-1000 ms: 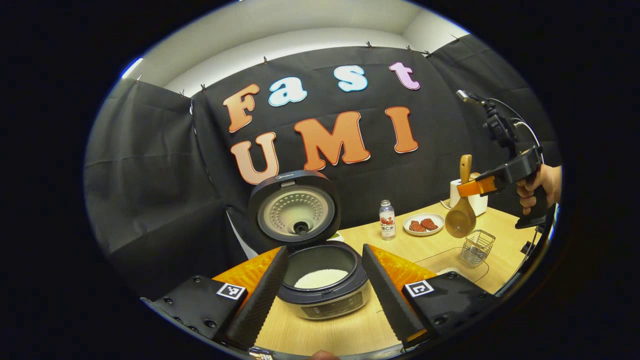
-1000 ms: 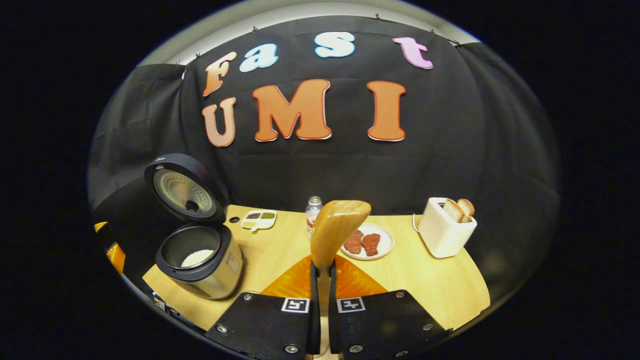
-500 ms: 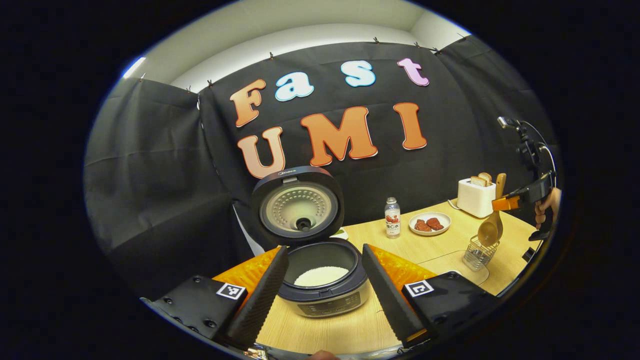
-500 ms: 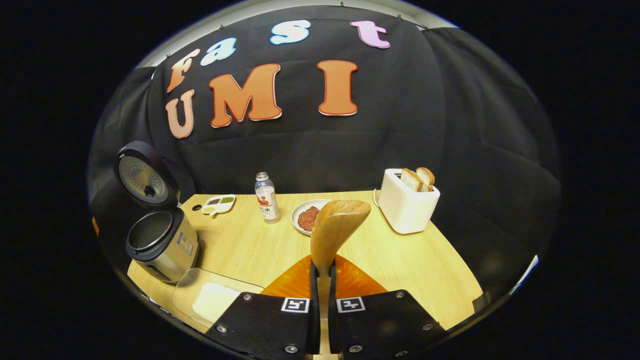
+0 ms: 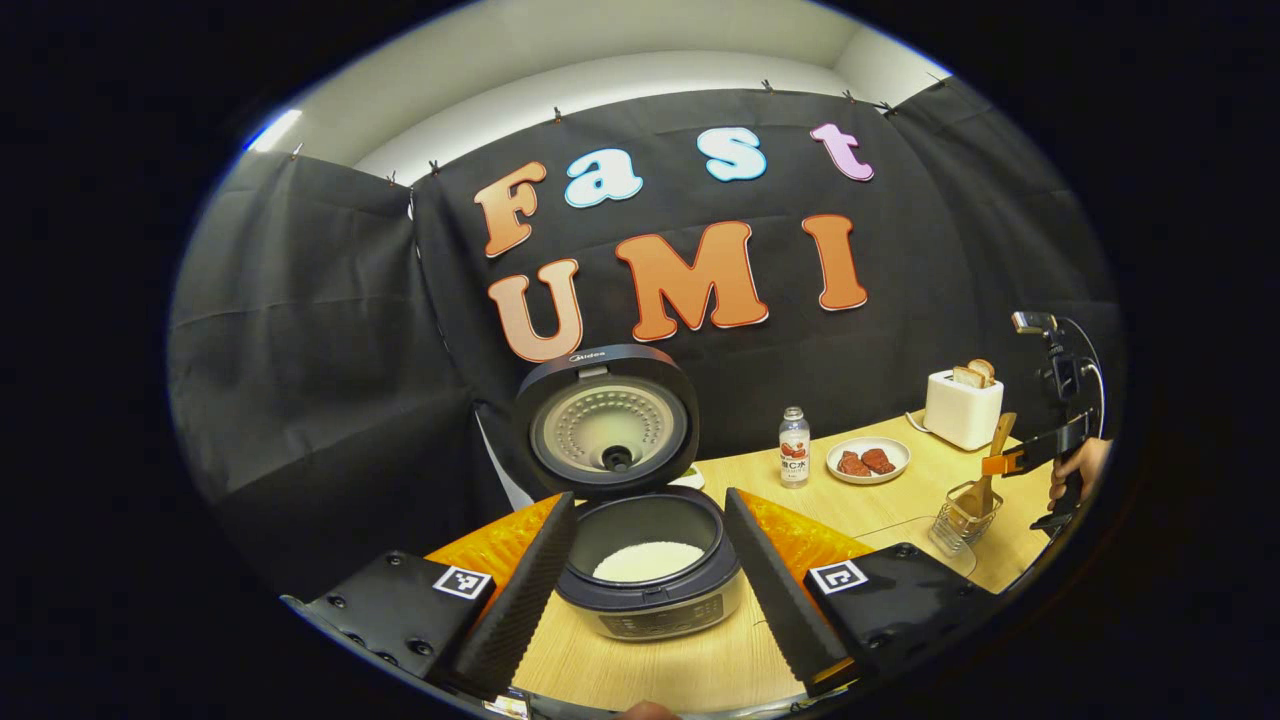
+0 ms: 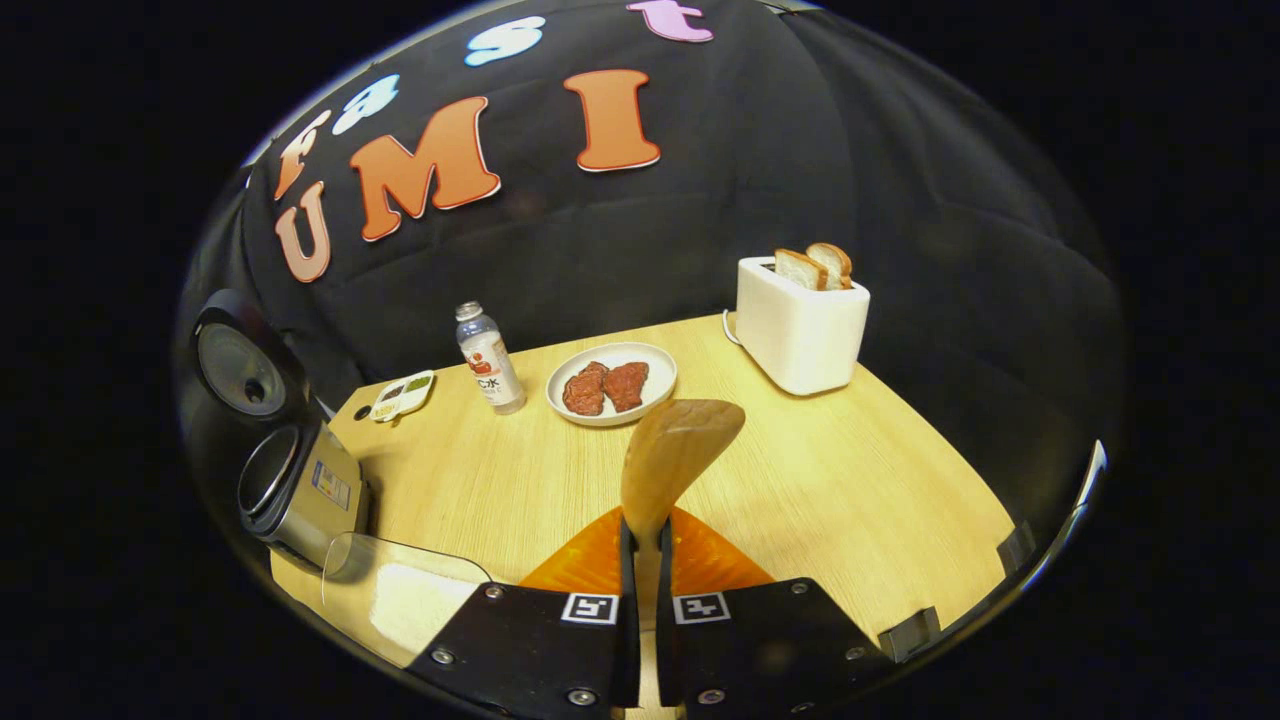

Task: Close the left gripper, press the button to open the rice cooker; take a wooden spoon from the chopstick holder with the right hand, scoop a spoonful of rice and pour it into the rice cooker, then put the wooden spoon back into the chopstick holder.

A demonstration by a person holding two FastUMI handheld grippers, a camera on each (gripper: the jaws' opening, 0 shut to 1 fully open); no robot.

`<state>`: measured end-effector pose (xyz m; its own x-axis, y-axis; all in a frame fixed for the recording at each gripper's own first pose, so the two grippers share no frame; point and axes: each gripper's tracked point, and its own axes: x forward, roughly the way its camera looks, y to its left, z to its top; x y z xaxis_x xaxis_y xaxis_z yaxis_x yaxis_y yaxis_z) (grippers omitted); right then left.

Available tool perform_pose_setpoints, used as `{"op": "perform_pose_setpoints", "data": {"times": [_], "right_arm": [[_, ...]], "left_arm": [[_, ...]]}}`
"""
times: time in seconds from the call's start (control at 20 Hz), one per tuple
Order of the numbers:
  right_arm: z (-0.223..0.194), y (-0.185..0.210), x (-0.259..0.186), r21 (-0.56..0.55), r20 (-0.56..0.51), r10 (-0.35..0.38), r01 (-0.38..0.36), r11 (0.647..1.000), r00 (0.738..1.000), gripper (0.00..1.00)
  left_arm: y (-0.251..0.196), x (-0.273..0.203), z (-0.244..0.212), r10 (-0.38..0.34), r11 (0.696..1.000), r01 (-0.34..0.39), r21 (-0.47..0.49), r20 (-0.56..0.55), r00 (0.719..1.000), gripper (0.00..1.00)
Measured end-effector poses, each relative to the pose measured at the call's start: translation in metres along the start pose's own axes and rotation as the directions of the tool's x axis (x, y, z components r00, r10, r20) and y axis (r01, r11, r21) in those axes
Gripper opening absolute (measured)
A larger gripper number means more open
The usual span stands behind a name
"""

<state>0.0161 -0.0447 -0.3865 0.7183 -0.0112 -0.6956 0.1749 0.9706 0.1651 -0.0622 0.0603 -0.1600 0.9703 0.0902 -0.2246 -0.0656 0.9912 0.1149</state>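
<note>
Your L gripper (image 5: 640, 590): jaws wide, framing open rice cooker (image 5: 650, 575), rice inside.
Your R gripper (image 6: 640, 580): jaws clamped on wooden spoon (image 6: 670, 465) handle.
Spoon: bowl down in chopstick holder (image 5: 962, 520).

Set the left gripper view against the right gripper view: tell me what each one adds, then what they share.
Left gripper view adds: rice inside the cooker, the wire holder, a hand on the right gripper. Right gripper view adds: rice heaped in the clear tray. Shared: open cooker, bottle, plate, toaster, spoon.
</note>
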Motion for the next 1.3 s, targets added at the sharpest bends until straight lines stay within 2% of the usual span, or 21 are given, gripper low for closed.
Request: {"op": "perform_pose_setpoints", "data": {"times": [0.2, 0.25, 0.3, 0.4, 0.5, 0.55, 0.65, 0.7, 0.75, 0.8, 0.85, 1.1, 1.25, 1.3], "right_arm": [[-0.006, -0.006, 0.004, 0.007, -0.045, -0.026, 0.026, 1.000, 0.999, 0.10], [-0.012, -0.008, 0.004, 0.011, -0.072, -0.032, 0.033, 0.999, 0.997, 0.12], [-0.014, -0.012, 0.003, 0.011, -0.095, -0.043, 0.044, 0.999, 0.995, 0.14], [-0.010, -0.023, -0.003, -0.003, -0.103, -0.080, 0.080, 0.997, 0.991, 0.19], [0.004, -0.030, -0.011, 0.002, -0.066, -0.108, 0.108, 0.994, 0.992, 0.30], [0.010, -0.032, -0.015, 0.012, -0.055, -0.113, 0.114, 0.993, 0.992, 0.41], [0.026, -0.035, -0.028, 0.022, -0.021, -0.118, 0.119, 0.993, 0.993, 0.55], [0.036, -0.034, -0.035, 0.022, 0.001, -0.116, 0.116, 0.993, 0.993, 0.59], [0.047, -0.033, -0.042, 0.019, 0.027, -0.118, 0.118, 0.993, 0.993, 0.61], [0.058, -0.032, -0.048, 0.016, 0.052, -0.116, 0.115, 0.993, 0.992, 0.70], [0.069, -0.031, -0.055, 0.012, 0.076, -0.117, 0.116, 0.993, 0.990, 0.76], [0.119, -0.014, -0.084, 0.004, 0.181, -0.097, 0.098, 0.995, 0.979, 0.84], [0.144, 0.000, -0.101, -0.025, 0.230, -0.080, 0.088, 0.996, 0.970, 0.86], [0.150, 0.002, -0.106, -0.035, 0.245, -0.081, 0.092, 0.995, 0.966, 0.86]], "left_arm": [[0.004, 0.009, -0.003, -0.014, 1.000, 0.014, -0.023, -0.013, 1.000, 1.00], [0.003, 0.012, -0.002, -0.019, 0.999, 0.018, -0.029, -0.012, 1.000, 0.96], [0.003, 0.014, 0.002, -0.024, 0.999, 0.023, -0.033, -0.007, 1.000, 1.00], [0.009, 0.023, 0.011, -0.010, 0.999, 0.010, -0.040, -0.006, 1.000, 1.00], [0.009, 0.039, 0.020, -0.015, 0.997, 0.013, -0.073, -0.015, 1.000, 1.00], [0.010, 0.046, 0.024, -0.014, 0.995, 0.012, -0.095, -0.021, 1.000, 0.93], [0.012, 0.059, 0.037, -0.006, 0.990, 0.001, -0.140, -0.037, 0.999, 0.93], [0.012, 0.063, 0.048, -0.010, 0.987, 0.005, -0.163, -0.029, 1.000, 0.93], [0.009, 0.067, 0.061, -0.010, 0.984, 0.007, -0.180, -0.015, 1.000, 1.00], [0.009, 0.073, 0.074, -0.008, 0.983, 0.009, -0.184, 0.005, 1.000, 0.93], [0.009, 0.079, 0.086, -0.002, 0.983, 0.005, -0.181, 0.017, 1.000, 0.94], [0.022, 0.127, 0.136, 0.042, 0.981, -0.032, -0.190, 0.050, 0.998, 0.98], [0.043, 0.165, 0.154, 0.112, 0.974, -0.103, -0.201, 0.034, 0.993, 1.00], [0.048, 0.177, 0.165, 0.123, 0.971, -0.112, -0.210, 0.042, 0.992, 0.94]]}}
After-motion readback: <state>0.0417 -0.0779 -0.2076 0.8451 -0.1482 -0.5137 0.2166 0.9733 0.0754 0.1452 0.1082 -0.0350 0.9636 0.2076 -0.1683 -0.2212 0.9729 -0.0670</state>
